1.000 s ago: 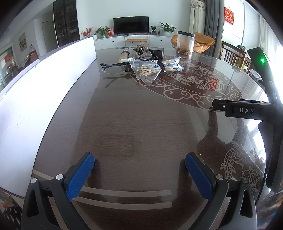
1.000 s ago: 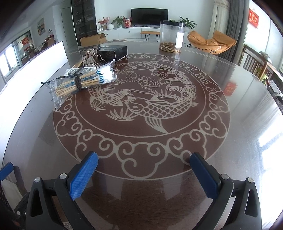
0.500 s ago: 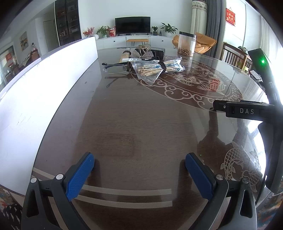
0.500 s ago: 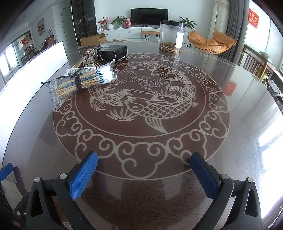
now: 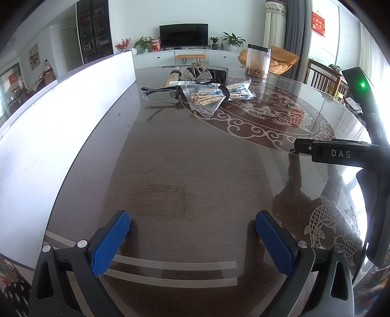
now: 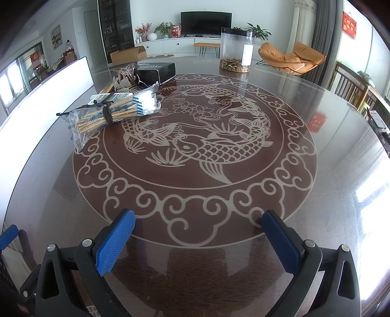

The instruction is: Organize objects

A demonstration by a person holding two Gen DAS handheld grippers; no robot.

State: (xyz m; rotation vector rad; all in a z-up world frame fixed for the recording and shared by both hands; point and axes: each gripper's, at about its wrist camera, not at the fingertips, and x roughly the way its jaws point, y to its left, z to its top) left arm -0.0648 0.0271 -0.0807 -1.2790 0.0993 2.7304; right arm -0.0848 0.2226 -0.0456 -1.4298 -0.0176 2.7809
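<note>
Both my left tongs (image 5: pixel 192 229) and right tongs (image 6: pixel 198 228) gaped wide and empty, well short of the light, crinkly, slippery chopstick bag (image 6: pixel 111 114) far across the surface (image 6: pixel 243 219), best pinched at its band.

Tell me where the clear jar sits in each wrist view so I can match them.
Left wrist: the jar stands top right of centre, far across the table, behind the chopstick bag.
Right wrist: the jar stands top centre, right of the black box.
Shared landmark: the TV.
</note>
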